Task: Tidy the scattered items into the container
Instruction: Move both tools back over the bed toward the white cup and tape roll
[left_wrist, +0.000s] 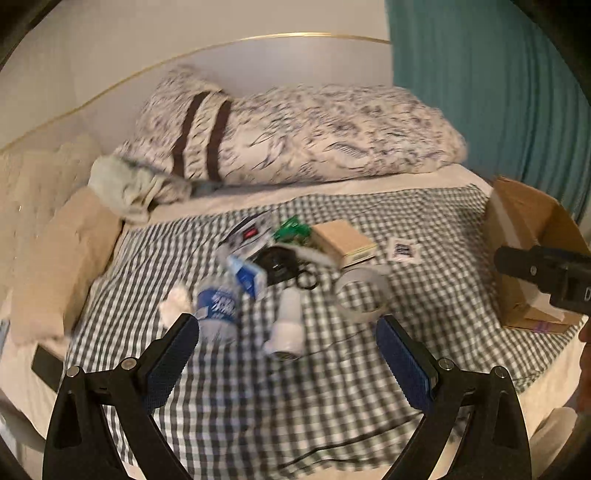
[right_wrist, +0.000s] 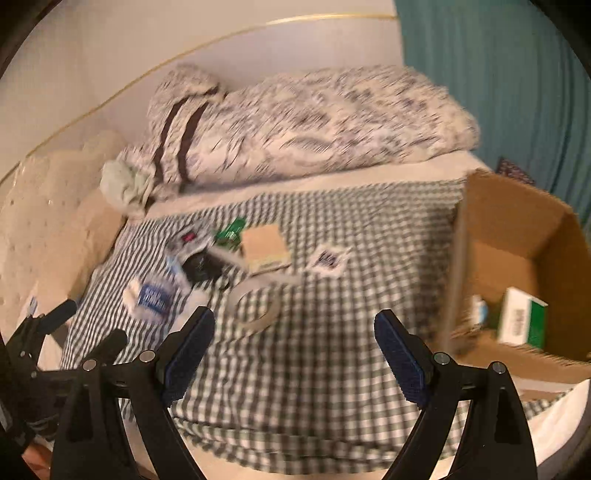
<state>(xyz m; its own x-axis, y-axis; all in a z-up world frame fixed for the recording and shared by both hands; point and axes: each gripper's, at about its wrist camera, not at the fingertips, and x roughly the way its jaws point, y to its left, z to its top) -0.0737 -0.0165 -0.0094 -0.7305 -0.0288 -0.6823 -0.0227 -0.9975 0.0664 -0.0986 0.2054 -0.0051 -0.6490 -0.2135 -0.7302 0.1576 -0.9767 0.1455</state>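
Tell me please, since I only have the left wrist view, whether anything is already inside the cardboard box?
Observer: Yes, the box holds a green and white carton standing on its floor.
Operator: Is that the only thing inside?
Observer: No, a small pale item sits just left of the carton, too blurred to identify.
Operator: Is the right gripper carrying anything?
Observer: No, the right gripper has its fingers spread with nothing between them.

checked cloth (left_wrist: 280, 398): woven fabric, matt | cardboard box (right_wrist: 517, 236) at its right edge: brown corrugated card, matt | water bottle (left_wrist: 218, 306) on the cloth: clear glossy plastic, paper label | tape roll (left_wrist: 364, 295) on the cloth: smooth | gripper pads (left_wrist: 173, 363): blue, ribbed
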